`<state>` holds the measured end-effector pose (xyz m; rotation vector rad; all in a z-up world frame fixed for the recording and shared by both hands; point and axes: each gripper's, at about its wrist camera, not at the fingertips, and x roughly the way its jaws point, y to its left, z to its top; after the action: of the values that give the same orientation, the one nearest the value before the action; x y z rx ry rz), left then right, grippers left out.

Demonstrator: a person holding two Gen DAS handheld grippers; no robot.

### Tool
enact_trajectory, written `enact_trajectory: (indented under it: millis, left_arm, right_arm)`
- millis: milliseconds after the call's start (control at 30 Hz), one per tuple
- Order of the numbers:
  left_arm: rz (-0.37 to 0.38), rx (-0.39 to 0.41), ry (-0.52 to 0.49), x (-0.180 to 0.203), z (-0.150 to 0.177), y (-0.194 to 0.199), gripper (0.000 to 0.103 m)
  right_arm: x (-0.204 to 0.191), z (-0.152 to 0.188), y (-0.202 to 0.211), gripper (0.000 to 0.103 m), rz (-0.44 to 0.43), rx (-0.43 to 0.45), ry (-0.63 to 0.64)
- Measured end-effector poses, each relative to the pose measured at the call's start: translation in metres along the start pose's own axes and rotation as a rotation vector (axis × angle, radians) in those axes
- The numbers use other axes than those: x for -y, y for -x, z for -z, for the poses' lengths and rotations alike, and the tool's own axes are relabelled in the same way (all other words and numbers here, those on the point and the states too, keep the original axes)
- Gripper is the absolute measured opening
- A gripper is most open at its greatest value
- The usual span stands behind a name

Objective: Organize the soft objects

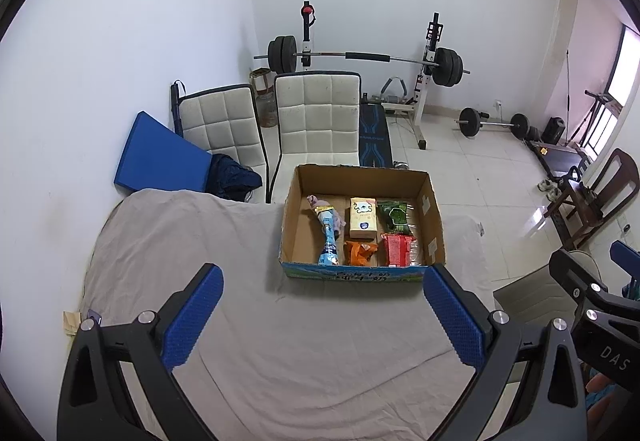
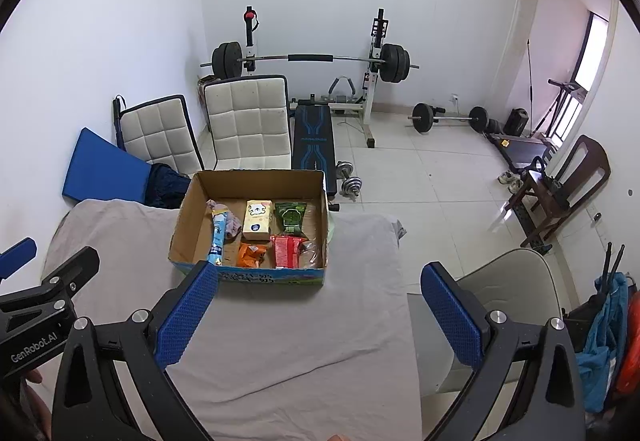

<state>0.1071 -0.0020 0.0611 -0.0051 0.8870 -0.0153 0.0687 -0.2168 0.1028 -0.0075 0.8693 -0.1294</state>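
- Left wrist view: the left tongs (image 1: pixel 322 311) hang above the grey-covered desk (image 1: pixel 168 241), their blue pads wide apart and holding nothing.
- The cardboard box (image 1: pixel 434 217) sits ahead of them at the desk's far edge, well apart from the pads.
- Inside the box lie a blue tube pack (image 1: pixel 329 241) over a pink soft toy (image 1: pixel 316 201) on its left side, a yellow tissue pack (image 1: pixel 363 217) in the middle, a green packet (image 1: pixel 394 215) at its far right, an orange packet (image 1: pixel 360 253) and a red packet (image 1: pixel 398 249) along its near wall.
- Judged from this, all the soft things are boxed; the sorting looks finished or nearly so, and no loose item shows on the cloth.
- Right wrist view: the right tongs (image 2: pixel 318 303) are likewise spread and empty, level over the desk on the near side of the box (image 2: pixel 184 213), the left pad overlapping its near wall in the picture.
- Any next move would call for reaching forward over the box's near wall to straighten an item, probably the tube pack (image 2: pixel 218 233) lying across the toy.
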Motion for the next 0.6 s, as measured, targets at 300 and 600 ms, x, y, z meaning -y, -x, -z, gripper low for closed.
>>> enact_trajectory:
  millis: [300,600]
  left_arm:
    - [-0.003,0.009,0.007,-0.0009,-0.0020,0.0016,0.103]
    - [-0.003,0.010,0.009,-0.0022,-0.0025,0.0019,0.103]
  right_arm:
    - [-0.0005,-0.0003,0.0000,0.103,-0.005,-0.001,-0.001]
    - [-0.0015,-0.0035,0.0035,0.103,0.000,0.006,-0.013]
